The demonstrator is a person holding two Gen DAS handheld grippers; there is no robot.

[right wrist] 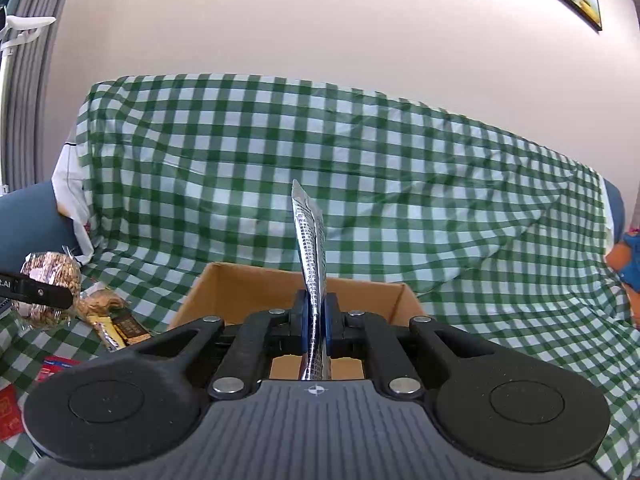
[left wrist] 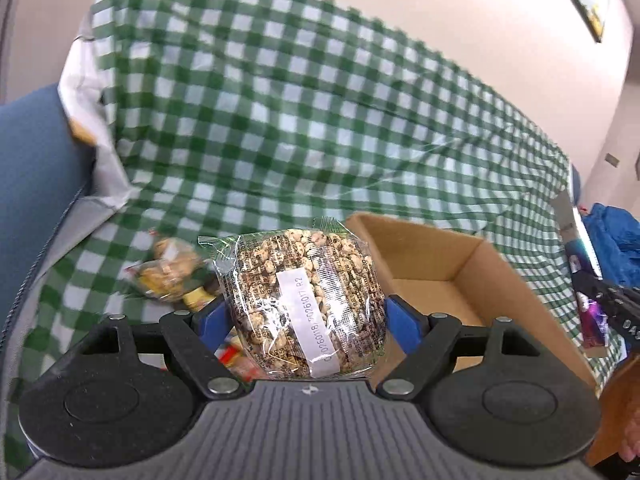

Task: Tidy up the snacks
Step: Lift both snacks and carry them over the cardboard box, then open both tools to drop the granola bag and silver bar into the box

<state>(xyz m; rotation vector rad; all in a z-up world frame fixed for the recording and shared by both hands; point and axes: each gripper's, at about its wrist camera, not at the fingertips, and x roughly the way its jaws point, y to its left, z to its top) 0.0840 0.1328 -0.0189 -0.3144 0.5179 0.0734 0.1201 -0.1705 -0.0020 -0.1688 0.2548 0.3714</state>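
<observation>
one green checked cloth (right wrist: pixel 400 184) below plain pale wall (right wrist: pixel 320 20)

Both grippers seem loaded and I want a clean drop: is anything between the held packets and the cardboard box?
Nothing visible. The left gripper holds the nut packet beside the box, whose open top looks empty. The right gripper pinches the silver packet in front of it.
</observation>
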